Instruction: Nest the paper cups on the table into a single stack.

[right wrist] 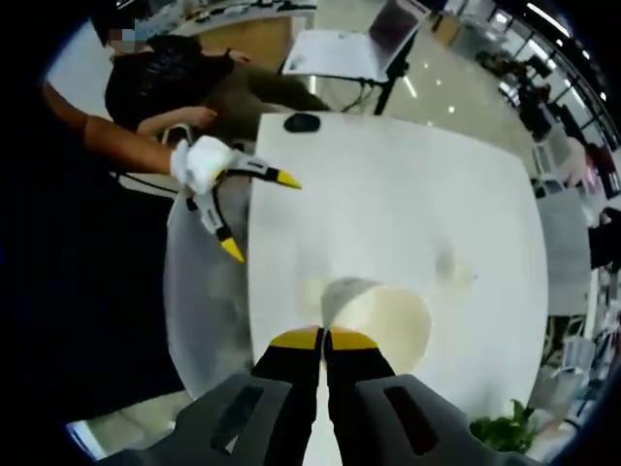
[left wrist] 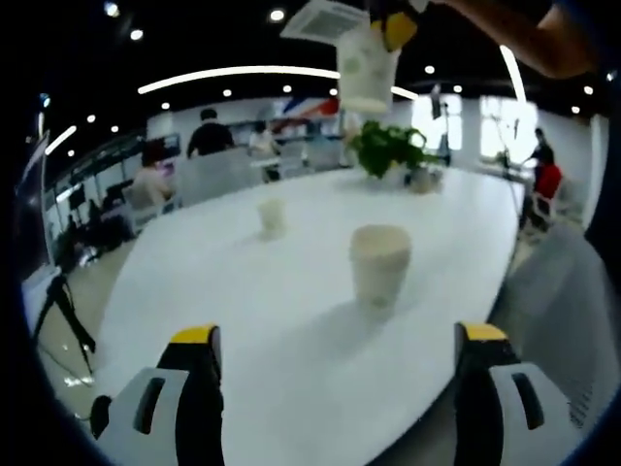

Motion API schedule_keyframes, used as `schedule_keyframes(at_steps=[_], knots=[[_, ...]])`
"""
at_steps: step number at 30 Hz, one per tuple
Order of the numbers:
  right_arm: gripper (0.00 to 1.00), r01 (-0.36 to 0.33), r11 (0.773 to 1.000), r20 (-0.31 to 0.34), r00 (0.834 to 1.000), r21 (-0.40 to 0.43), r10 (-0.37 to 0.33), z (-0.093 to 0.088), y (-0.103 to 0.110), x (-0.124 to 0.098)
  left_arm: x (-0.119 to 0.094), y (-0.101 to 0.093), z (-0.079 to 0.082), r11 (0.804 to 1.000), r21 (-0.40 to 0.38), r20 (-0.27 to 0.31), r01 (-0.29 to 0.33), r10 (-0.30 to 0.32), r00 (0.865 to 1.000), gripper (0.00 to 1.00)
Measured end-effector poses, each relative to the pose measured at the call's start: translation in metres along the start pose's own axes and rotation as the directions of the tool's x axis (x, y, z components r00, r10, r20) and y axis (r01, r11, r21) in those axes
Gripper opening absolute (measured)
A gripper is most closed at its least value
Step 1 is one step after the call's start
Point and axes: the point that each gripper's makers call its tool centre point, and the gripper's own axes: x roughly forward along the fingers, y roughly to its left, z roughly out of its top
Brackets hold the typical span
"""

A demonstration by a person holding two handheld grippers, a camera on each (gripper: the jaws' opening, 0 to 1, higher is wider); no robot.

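The left gripper (left wrist: 337, 354), yellow-tipped jaws spread wide and holding nothing, points at a cream paper cup (left wrist: 380, 263) standing upright just ahead between them on the white oval table (left wrist: 243, 291). A smaller-looking second cup (left wrist: 273, 216) stands farther ahead, to the left. High above, the right gripper (right wrist: 323, 339), jaws pressed together, pinches the rim of a third paper cup (right wrist: 380, 320), hanging over the table. These cups look light and thin-walled, easily crushed; a gentle pinch at the stiffer rolled rim seems safest.
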Motion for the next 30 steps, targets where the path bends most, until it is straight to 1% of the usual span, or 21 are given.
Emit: schedule_keyframes(at_steps=[1,7,20,25,30], knots=[[0.00,-0.002,1.000,-0.002,1.000,0.003,0.002,0.000,0.000,0.004,0.000,0.000,-0.001,1.000,-0.012,-0.008,0.000,0.000,1.000,0.98],[0.00,-0.038,0.999,-0.021,0.999,0.020,0.039,-0.004,0.009,0.029,0.001,-0.003,-0.007,1.000,-0.015,-0.037,0.016,-0.016,0.999,0.98],[0.00,-0.087,0.992,-0.041,0.995,0.089,0.091,-0.013,0.015,0.082,0.000,-0.001,-0.008,1.000,-0.016,-0.043,-0.001,0.000,0.999,0.97],[0.00,-0.103,0.989,-0.060,0.992,0.108,0.110,-0.018,0.017,0.101,0.000,0.000,-0.008,1.000,-0.022,-0.043,-0.004,0.003,0.999,0.97],[0.00,-0.128,0.981,-0.068,0.988,0.142,0.139,-0.023,0.020,0.123,-0.001,0.000,-0.009,1.000,-0.026,-0.045,-0.007,0.006,0.999,0.96]])
